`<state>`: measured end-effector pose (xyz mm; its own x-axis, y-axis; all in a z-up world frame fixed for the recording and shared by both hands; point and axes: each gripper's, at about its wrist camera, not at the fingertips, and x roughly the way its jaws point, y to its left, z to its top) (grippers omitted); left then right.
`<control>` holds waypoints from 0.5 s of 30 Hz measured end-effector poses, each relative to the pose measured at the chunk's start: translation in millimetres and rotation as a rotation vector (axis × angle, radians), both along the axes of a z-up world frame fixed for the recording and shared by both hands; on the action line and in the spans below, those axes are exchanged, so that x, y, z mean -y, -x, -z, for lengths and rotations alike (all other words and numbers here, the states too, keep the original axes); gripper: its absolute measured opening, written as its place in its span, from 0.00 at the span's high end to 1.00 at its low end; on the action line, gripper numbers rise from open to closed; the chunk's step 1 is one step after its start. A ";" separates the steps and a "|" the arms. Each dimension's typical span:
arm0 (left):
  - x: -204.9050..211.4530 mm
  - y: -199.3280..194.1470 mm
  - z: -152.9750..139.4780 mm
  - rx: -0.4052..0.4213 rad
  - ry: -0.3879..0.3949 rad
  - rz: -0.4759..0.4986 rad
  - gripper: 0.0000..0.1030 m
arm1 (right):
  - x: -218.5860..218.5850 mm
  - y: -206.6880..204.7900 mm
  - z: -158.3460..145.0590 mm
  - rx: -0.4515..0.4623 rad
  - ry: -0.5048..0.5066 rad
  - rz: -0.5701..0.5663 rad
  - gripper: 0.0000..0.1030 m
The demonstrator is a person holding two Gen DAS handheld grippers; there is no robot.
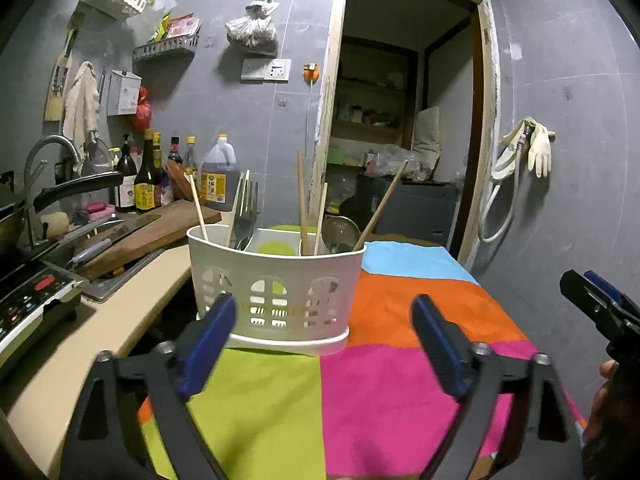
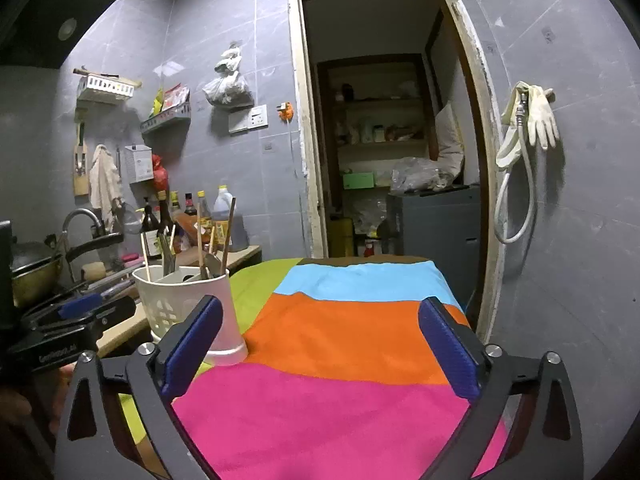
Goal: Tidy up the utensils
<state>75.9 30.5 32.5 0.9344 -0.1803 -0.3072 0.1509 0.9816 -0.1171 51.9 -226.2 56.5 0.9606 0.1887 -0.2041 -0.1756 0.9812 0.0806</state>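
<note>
Blue-padded left tool [image 1: 324, 320] and right tool [image 2: 320, 328] point nearly level, jaws wide, empty.

From my left gripper [image 1: 324, 320], the white utensil caddy [image 1: 276, 276] stands directly ahead, chopsticks [image 1: 302, 200] and fork [image 1: 245, 216] rising above its rim. I see bare coloured cloth [image 2: 340, 360] before my right gripper [image 2: 320, 344]. The counter [image 1: 100, 320] and cutting board [image 1: 160, 232] crowd the left.

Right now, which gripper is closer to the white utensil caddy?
Left. The left gripper points straight at the white utensil caddy, jaws open just short of it. The right gripper sits off to the caddy's right over the colourful cloth.
</note>
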 end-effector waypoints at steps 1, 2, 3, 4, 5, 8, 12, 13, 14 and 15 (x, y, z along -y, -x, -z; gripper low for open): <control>0.1 5.8 1.5 0.020 0.001 -0.006 0.10 | 1.0 2.9 0.9 0.003 -0.001 0.004 0.00; 0.6 9.5 2.7 0.030 0.000 -0.007 0.09 | 1.5 5.6 1.8 0.005 -0.001 0.006 0.00; 1.7 14.7 3.8 0.045 -0.007 -0.005 0.09 | 1.9 7.7 2.4 0.006 0.002 0.008 0.00; 2.9 17.7 4.0 0.052 -0.015 -0.002 0.09 | 2.1 9.3 3.0 0.006 0.007 0.010 0.00; 3.9 20.6 4.6 0.058 -0.025 -0.001 0.09 | 2.2 11.4 3.7 0.006 0.010 0.011 0.00; 5.5 29.2 6.0 0.067 -0.048 0.000 0.07 | 2.9 20.2 5.8 0.016 0.023 0.021 0.00; 2.9 41.2 8.4 0.066 -0.036 -0.006 0.07 | 2.5 33.6 9.5 0.020 0.052 0.029 0.00; 1.7 43.1 8.5 0.066 -0.033 -0.007 0.07 | 2.0 36.5 10.4 0.021 0.062 0.033 0.00; 1.0 46.3 8.7 0.066 -0.031 -0.009 0.07 | 1.6 39.6 11.1 0.023 0.071 0.035 0.00; 0.2 50.1 8.5 0.069 -0.031 -0.014 0.07 | 0.9 42.8 11.8 0.025 0.078 0.039 0.00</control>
<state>25.7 30.3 24.0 0.9558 -0.1586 -0.2475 0.1440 0.9866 -0.0762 9.1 -227.1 44.7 0.9718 0.1359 -0.1929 -0.1386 0.9904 -0.0006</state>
